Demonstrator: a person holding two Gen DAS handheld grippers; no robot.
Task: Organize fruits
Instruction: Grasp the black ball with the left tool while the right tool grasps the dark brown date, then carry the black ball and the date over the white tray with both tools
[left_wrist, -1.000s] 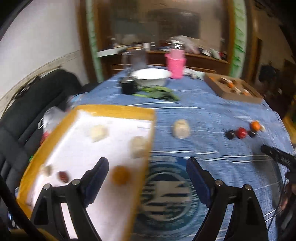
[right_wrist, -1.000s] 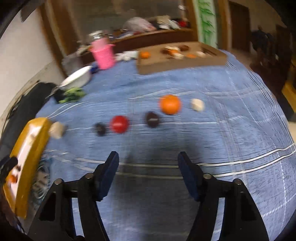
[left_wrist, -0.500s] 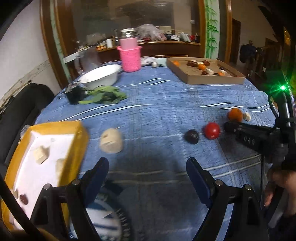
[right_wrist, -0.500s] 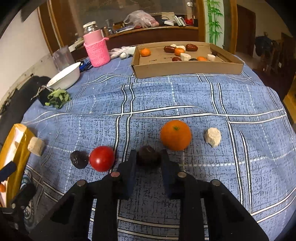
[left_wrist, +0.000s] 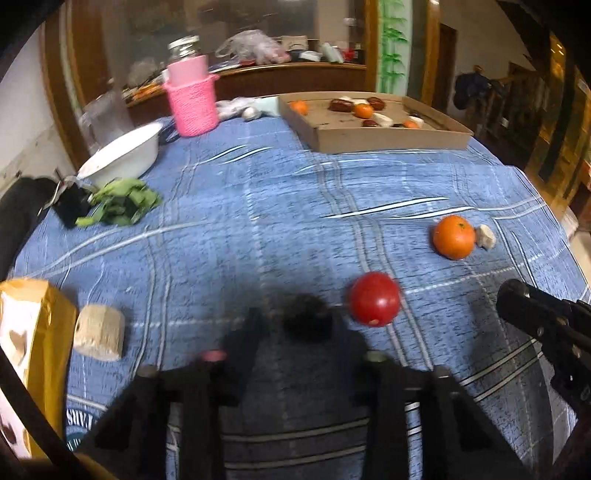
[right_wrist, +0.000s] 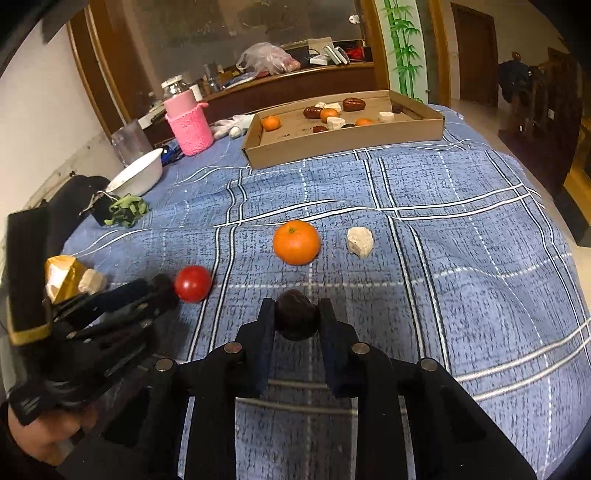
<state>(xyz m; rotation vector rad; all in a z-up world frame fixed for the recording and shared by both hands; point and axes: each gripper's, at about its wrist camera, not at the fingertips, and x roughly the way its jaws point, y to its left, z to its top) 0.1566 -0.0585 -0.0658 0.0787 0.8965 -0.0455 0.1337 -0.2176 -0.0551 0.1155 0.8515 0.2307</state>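
Note:
My right gripper (right_wrist: 295, 319) is shut on a dark brown date (right_wrist: 294, 318), held just above the blue cloth. My left gripper (left_wrist: 299, 325) is closed around a dark fruit (left_wrist: 304, 320) on the cloth; it also shows in the right wrist view (right_wrist: 159, 291). A red tomato (left_wrist: 375, 299) (right_wrist: 192, 283) lies just right of it. An orange (right_wrist: 296, 242) (left_wrist: 453, 236) and a pale chunk (right_wrist: 359, 241) lie farther off. A second pale chunk (left_wrist: 99, 336) sits beside the yellow tray (left_wrist: 40, 339).
A cardboard box (right_wrist: 343, 142) holding several fruits stands at the back. A pink knitted holder (right_wrist: 189, 127), a white bowl (right_wrist: 138, 176) and green leaves (right_wrist: 127, 209) are at the back left. A black chair is past the table's left edge.
My left gripper swung right from the yellow tray and closed on the dark fruit. My right gripper closed on the date and lifted it slightly.

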